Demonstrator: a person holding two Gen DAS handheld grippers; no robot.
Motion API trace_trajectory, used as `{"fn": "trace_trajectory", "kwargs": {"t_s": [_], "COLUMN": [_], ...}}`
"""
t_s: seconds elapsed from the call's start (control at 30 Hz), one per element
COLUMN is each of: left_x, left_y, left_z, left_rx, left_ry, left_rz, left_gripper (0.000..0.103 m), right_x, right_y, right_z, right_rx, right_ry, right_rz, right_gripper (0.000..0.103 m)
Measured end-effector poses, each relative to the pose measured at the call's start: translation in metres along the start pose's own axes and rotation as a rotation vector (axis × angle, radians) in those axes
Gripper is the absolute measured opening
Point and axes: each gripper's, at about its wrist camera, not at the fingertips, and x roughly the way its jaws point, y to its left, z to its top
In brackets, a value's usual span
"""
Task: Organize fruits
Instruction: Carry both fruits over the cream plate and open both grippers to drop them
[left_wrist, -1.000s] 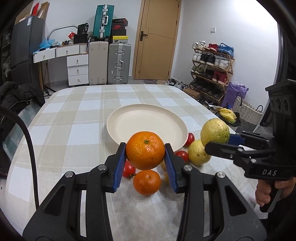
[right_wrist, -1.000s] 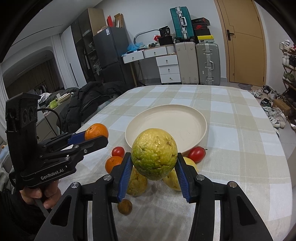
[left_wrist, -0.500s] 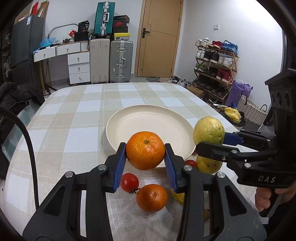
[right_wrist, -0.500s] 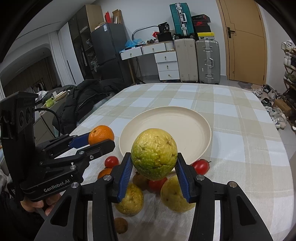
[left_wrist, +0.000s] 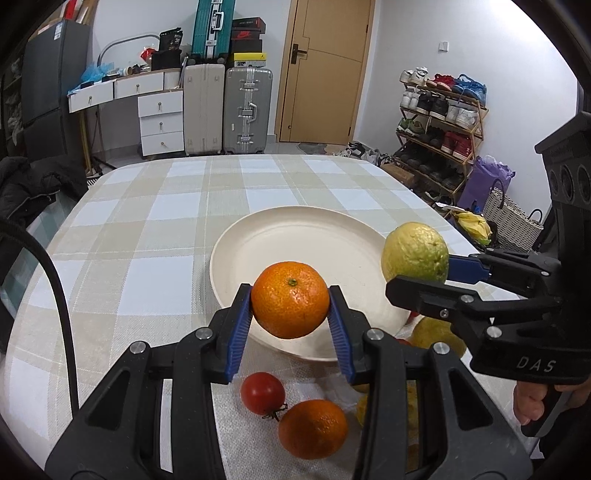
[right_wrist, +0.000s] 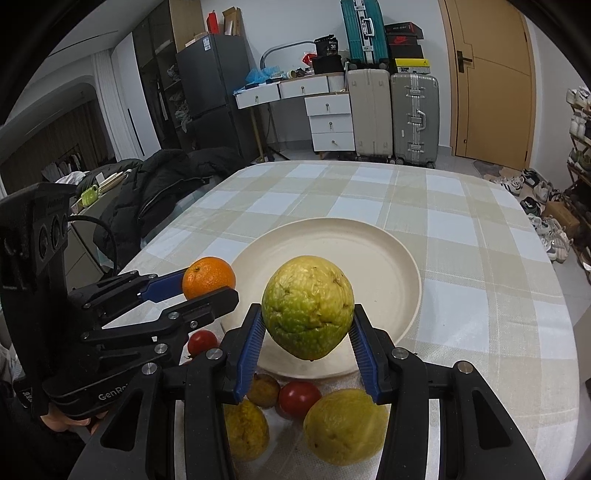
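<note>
My left gripper (left_wrist: 290, 321) is shut on an orange (left_wrist: 290, 300), held above the near rim of the cream plate (left_wrist: 295, 240). To its right, my right gripper (right_wrist: 307, 334) is shut on a yellow-green guava (right_wrist: 308, 305) over the plate's (right_wrist: 369, 254) near edge. Each view shows the other tool from the side: the guava (left_wrist: 415, 253) at the right, the orange (right_wrist: 208, 277) at the left. On the cloth below lie a second orange (left_wrist: 313, 428), a tomato (left_wrist: 263, 392), another tomato (right_wrist: 299, 398), two yellow guavas (right_wrist: 345, 424) and a small brown fruit (right_wrist: 263, 390).
The plate sits on a checked tablecloth (left_wrist: 147, 229) over a rounded table. A dark jacket (right_wrist: 162, 184) lies past the table's left edge, and a shoe rack (left_wrist: 439, 122) stands to the right. A hand (left_wrist: 532, 398) grips the right tool's handle.
Both grippers have moved forward with their fruit, from over the loose fruit to over the plate's near rim. Their grips have not changed.
</note>
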Motion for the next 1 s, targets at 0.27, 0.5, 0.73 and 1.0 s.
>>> {"fn": "trace_trajectory", "kwargs": {"t_s": [0.27, 0.5, 0.73, 1.0], "left_x": [0.025, 0.042, 0.049, 0.046], "left_y": [0.003, -0.003, -0.008, -0.001], "left_z": [0.0, 0.001, -0.002, -0.005], "left_rx": [0.007, 0.038, 0.05, 0.017], "left_ry": [0.037, 0.073, 0.092, 0.114], "left_rz": [0.041, 0.054, 0.049, 0.024], "left_gripper": [0.037, 0.037, 0.037, 0.038], "right_x": [0.016, 0.027, 0.033, 0.026], "right_y": [-0.011, -0.02, -0.025, -0.023], "right_z": [0.002, 0.001, -0.001, -0.005], "right_rx": [0.032, 0.056, 0.072, 0.062], "right_ry": [0.042, 0.078, 0.102, 0.067], "right_rz": [-0.007, -0.016, -0.017, -0.03], "right_gripper": [0.047, 0.047, 0.047, 0.048]}}
